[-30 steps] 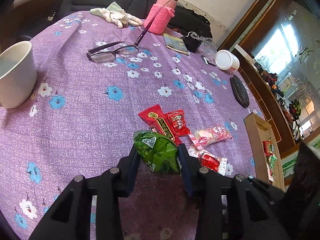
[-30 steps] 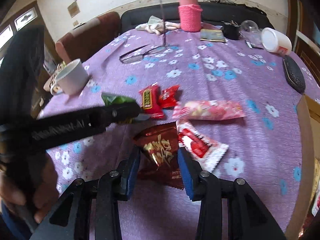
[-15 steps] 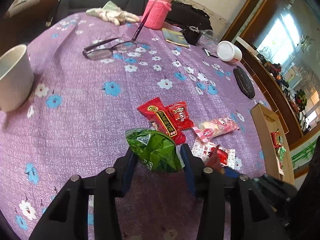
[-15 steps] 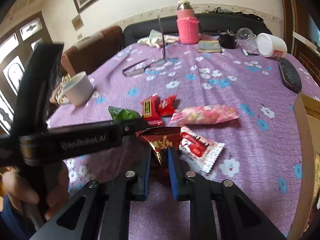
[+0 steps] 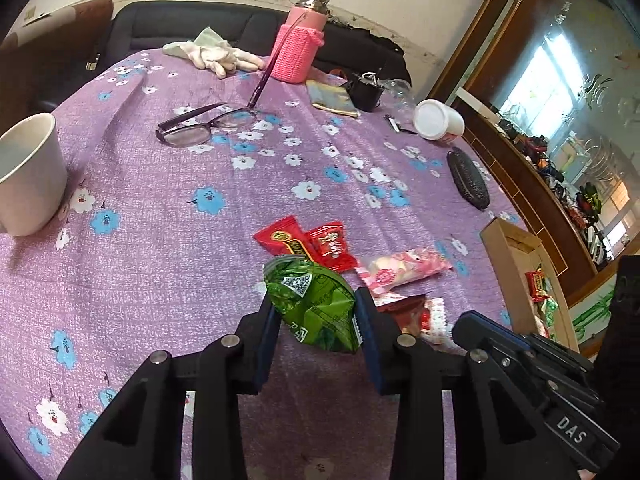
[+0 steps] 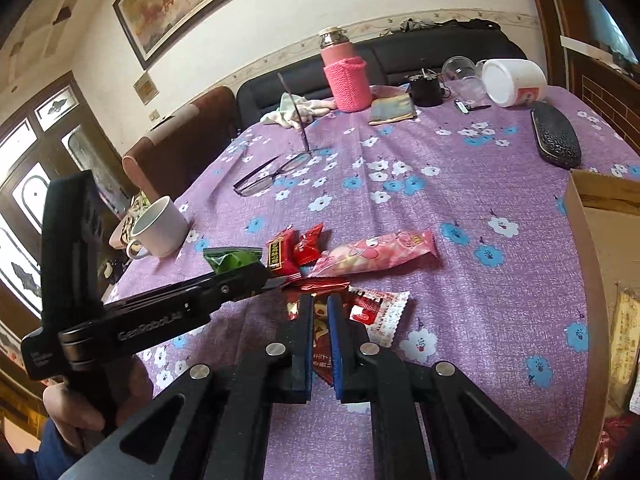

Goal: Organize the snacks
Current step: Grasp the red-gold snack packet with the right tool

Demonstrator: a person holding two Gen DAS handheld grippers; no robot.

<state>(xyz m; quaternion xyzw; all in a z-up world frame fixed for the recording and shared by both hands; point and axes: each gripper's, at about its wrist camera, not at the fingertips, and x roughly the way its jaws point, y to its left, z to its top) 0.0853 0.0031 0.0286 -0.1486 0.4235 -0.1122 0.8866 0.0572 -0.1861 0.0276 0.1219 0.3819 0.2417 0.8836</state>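
Observation:
My left gripper point(image 5: 316, 320) is shut on a green snack packet point(image 5: 314, 302) and holds it above the purple flowered tablecloth. My right gripper point(image 6: 320, 308) is shut on a dark red snack packet point(image 6: 320, 286) lifted off the cloth. On the cloth lie two small red packets point(image 5: 304, 242), a long pink packet point(image 5: 404, 270) and a red-and-white packet point(image 6: 376, 312). The left gripper also shows in the right wrist view point(image 6: 256, 276), just left of my right gripper, with the green packet point(image 6: 230, 260) in it.
An open cardboard box point(image 5: 516, 276) with snacks in it stands at the table's right edge. A white mug point(image 5: 28, 172) stands at the left. Glasses point(image 5: 204, 124), a pink bottle point(image 5: 298, 46), a black case point(image 5: 468, 180) and a white jar point(image 5: 438, 120) lie farther back.
My right gripper has closed on the dark red packet and lifted it. My left gripper has risen a little with the green packet.

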